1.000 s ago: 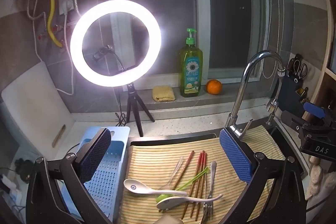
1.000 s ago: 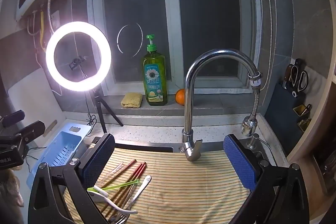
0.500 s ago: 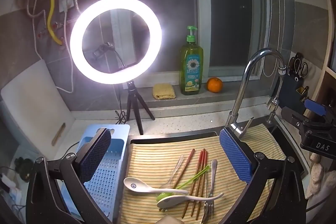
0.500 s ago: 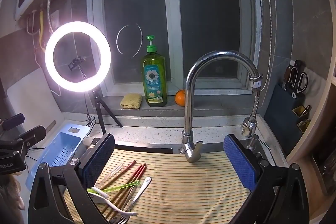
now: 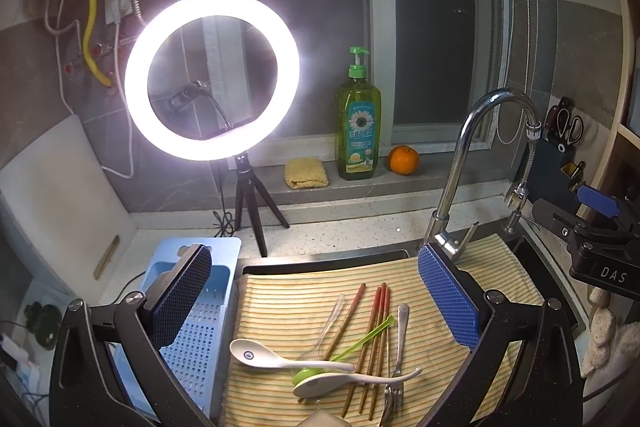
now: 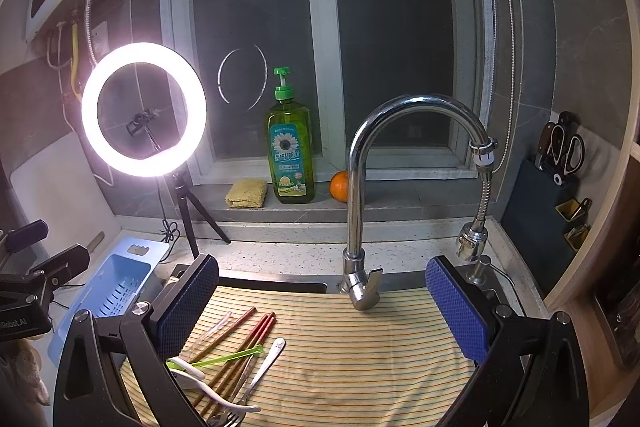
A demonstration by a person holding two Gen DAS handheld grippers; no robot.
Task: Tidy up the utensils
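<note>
At nine o'clock sits the blue basket (image 5: 192, 323). The left claw (image 5: 316, 303) and right claw (image 6: 322, 305) are both spread wide, holding nothing. The spoons, chopsticks and fork (image 5: 360, 343) lie crossed at six o'clock, so grabbing one could drag others off the striped cloth (image 5: 280, 307).

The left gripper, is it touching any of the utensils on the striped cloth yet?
Apart. The left wrist view shows the left gripper open, its pads wide either side, with bare striped cloth between them and the utensils.
</note>
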